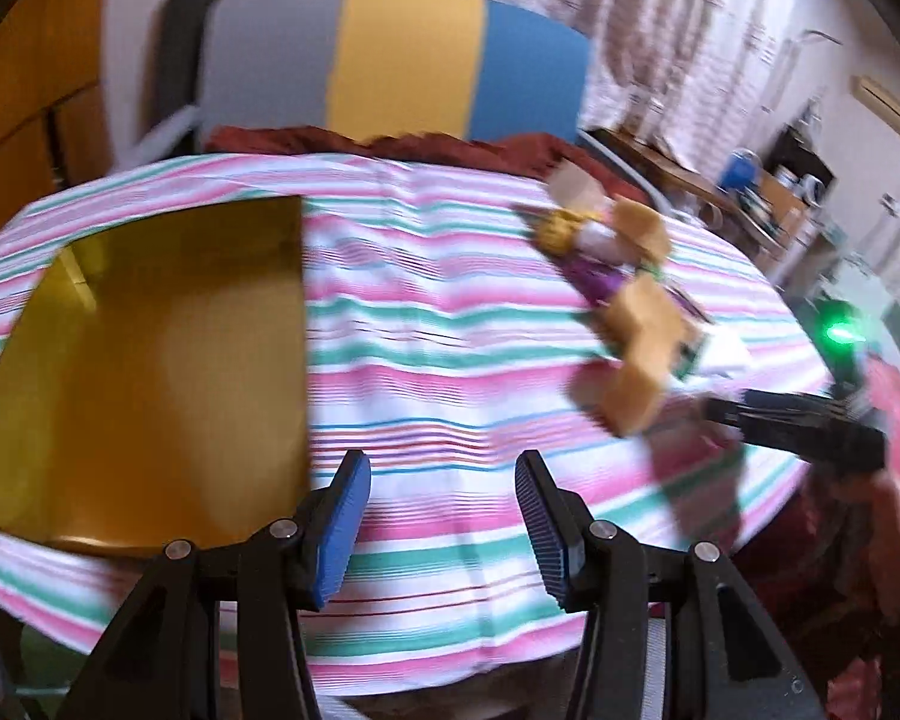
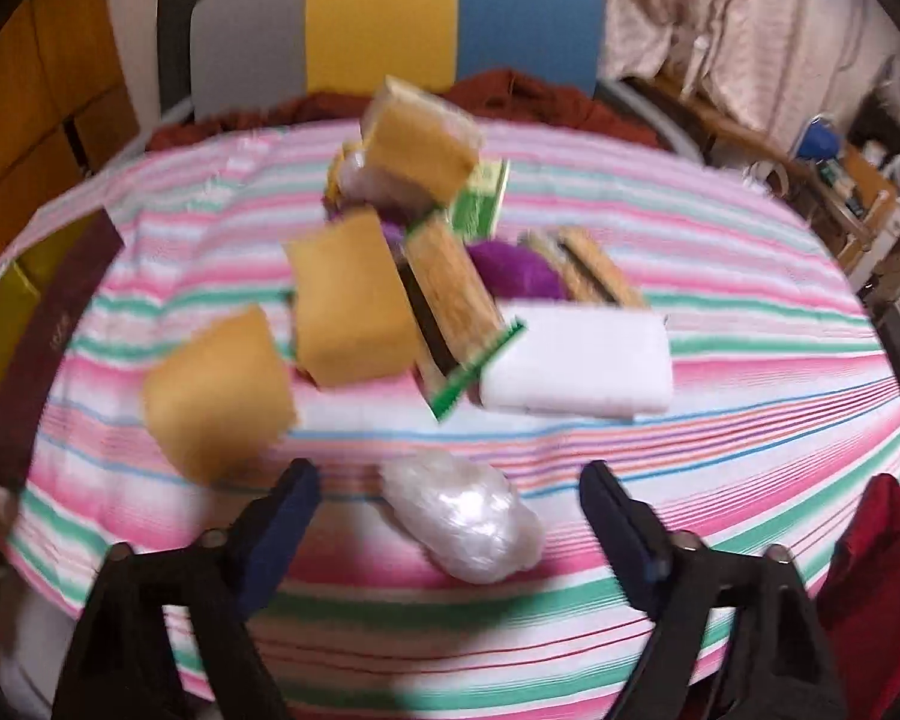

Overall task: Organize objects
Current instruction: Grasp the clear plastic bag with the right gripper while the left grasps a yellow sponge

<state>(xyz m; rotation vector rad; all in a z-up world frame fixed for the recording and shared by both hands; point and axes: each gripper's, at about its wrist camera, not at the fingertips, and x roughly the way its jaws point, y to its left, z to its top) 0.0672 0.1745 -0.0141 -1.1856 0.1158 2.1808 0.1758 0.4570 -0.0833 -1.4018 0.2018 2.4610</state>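
A pile of objects lies on the striped cloth: several yellow sponges [image 2: 354, 300], a white block [image 2: 576, 360], green-edged packets [image 2: 456, 306], a purple scrubber [image 2: 513, 270] and a clear wrapped bundle [image 2: 468, 516]. My right gripper [image 2: 450, 510] is open, with the bundle between its fingers near the table's front. My left gripper [image 1: 444, 510] is open and empty over bare cloth. A shallow golden tray [image 1: 150, 372] lies to its left. The pile [image 1: 618, 300] shows at the right of the left wrist view, with the right gripper [image 1: 798, 420] beyond it.
The round table [image 1: 426, 360] has a pink, green and white striped cloth. A chair with a grey, yellow and blue back [image 1: 402, 60] stands behind it, with dark red fabric [image 1: 450, 147] on it. The tray's dark rim [image 2: 48, 336] shows at left. Cluttered shelves [image 2: 858, 180] stand at far right.
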